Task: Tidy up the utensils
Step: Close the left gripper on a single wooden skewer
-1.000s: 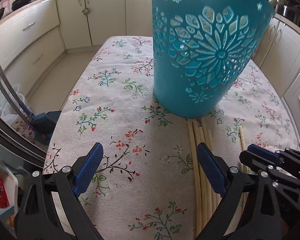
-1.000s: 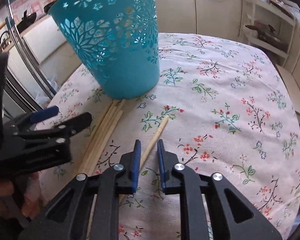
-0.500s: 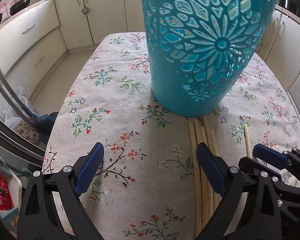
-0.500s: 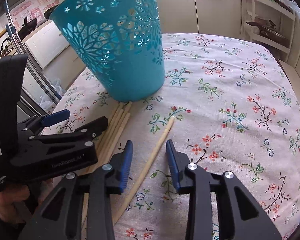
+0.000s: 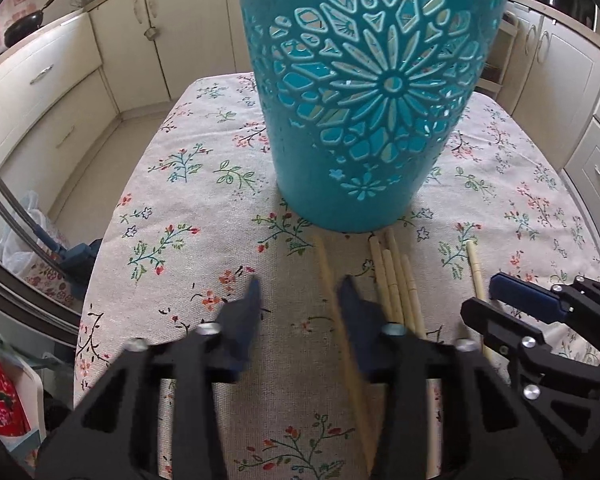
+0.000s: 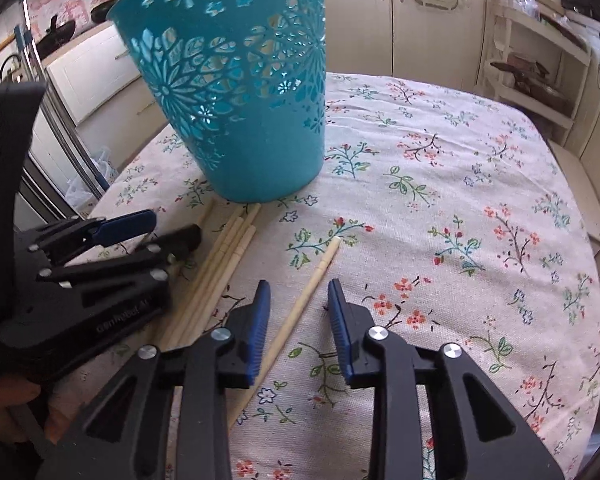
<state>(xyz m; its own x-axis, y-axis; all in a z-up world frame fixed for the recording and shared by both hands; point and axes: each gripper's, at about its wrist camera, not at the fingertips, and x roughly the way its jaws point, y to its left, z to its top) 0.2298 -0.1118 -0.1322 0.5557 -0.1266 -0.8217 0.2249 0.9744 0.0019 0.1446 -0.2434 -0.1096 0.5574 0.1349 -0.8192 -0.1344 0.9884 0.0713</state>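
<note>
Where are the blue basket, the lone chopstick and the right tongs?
blue basket (image 6: 260, 160), right wrist view, lower wall.
lone chopstick (image 6: 314, 280), right wrist view, upper shaft.
right tongs (image 6: 298, 292), right wrist view, between the tips.

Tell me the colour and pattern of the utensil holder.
The utensil holder is teal, with cut-out flower patterns; clearest in the left wrist view.

Both wrist views closely share the basket (image 5: 376, 112).

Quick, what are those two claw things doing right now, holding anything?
Left gripper: open, holding nothing, one chopstick lies between its fingers.
Right gripper: open, empty, straddling a single chopstick.
</note>
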